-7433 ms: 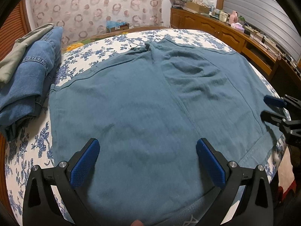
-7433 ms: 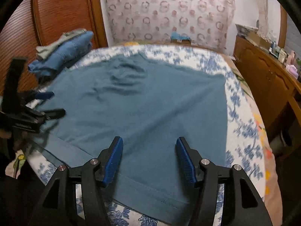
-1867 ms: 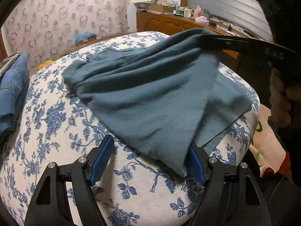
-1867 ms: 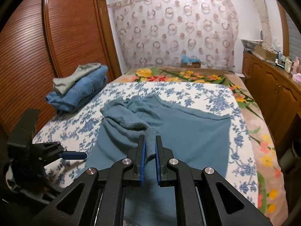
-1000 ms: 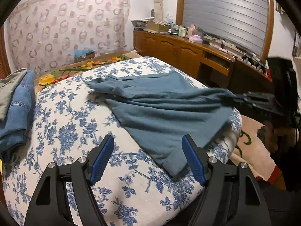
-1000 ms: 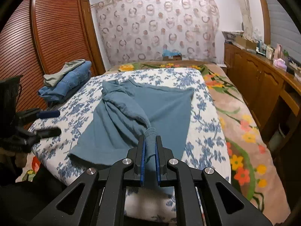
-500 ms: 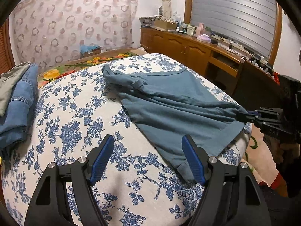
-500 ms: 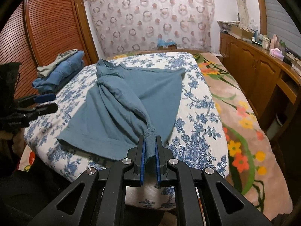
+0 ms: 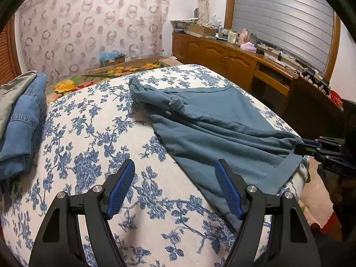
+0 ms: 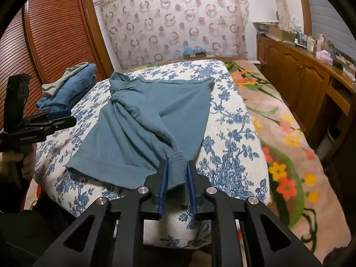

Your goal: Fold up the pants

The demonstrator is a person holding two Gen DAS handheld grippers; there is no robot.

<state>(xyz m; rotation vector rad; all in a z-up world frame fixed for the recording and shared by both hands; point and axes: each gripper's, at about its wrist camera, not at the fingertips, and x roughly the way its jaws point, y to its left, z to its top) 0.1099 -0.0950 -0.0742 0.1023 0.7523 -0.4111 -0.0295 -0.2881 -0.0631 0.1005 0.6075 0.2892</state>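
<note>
**Pants half-gathered at the foot of the bed**

Pants of teal-blue soft knit fabric [image 10: 142, 129] lie on the bed with the white, blue-flowered cover [image 9: 89, 133], toward its right half and reaching the near edge. One side has been brought over the other, so a first lengthwise fold looks begun, but the top layer is bunched into ridges and does not line up with the lower one; the far end by the waistband is crumpled. By my reading, the smoothing, the squaring of edges and every crosswise fold are still to do.

The right claw [image 10: 175, 182] sits at the near edge of the bed with the gathered hem of the pants between its blue pads. Its jaws are opening, and a gap shows on either side of the cloth, so the hold looks let go rather than clenched. The left claw [image 9: 175, 187] hangs over the bare cover with its jaws wide apart and nothing between them; its right finger stands just beside the near corner of the pants.

A stack of folded blue denim with a grey-green garment on top [image 10: 69, 86] rests at the far left of the bed.

White lettering on the side of the left claw's body, seen from the right wrist view, is too small to read. No other writing can be made out.
</note>
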